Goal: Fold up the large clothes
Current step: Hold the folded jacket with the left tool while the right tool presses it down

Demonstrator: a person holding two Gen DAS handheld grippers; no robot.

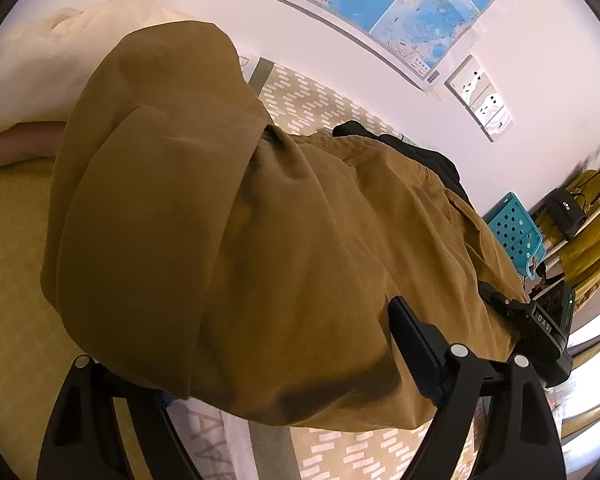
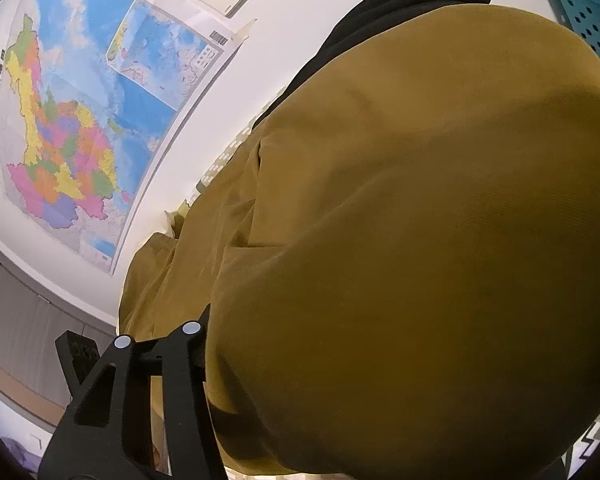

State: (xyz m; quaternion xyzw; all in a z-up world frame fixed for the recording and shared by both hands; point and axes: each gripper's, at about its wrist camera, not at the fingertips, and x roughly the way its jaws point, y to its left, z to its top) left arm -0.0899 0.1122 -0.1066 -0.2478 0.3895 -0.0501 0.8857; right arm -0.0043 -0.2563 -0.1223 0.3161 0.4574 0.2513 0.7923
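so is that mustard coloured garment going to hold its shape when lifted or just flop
Probably flop: the mustard garment drapes in soft folds and billows over the left gripper. It looks like fairly thick fabric, so likely somewhat heavy, sagging between grips. The matte weave seems unlikely to slip. In the right wrist view it hides the fingertips of the right gripper.

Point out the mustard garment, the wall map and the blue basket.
mustard garment point(image 1: 228, 216), left wrist view, middle of the draped cloth.
wall map point(image 2: 84, 120), right wrist view, coloured land area.
blue basket point(image 1: 514, 228), left wrist view, perforated side.
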